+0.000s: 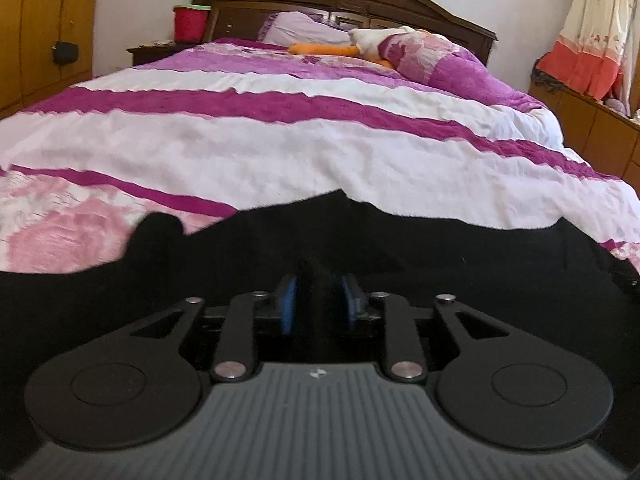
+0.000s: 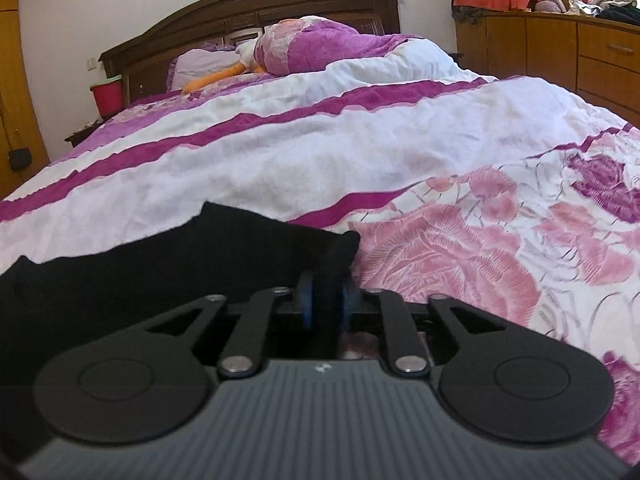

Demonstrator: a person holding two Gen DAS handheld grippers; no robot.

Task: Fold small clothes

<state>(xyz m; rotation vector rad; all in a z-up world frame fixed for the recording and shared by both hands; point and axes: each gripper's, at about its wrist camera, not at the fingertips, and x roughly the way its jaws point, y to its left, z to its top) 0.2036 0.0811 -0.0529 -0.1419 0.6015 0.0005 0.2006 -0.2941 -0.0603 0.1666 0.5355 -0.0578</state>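
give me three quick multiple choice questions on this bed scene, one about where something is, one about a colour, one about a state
1. Where does the red bucket stand?
A. beside the headboard, on the nightstand
B. on the bedspread
C. on the dresser

2. What colour is the garment being handled?
A. white
B. black
C. orange

3. What lies between the right gripper pads?
A. nothing
B. a pillow corner
C. a fold of the garment

Answers: 1 A, it sits by the headboard's left end, off the bed. 2 B, it reads black against the pink and white bedspread. 3 C, black cloth fills the gap between the blue pads.
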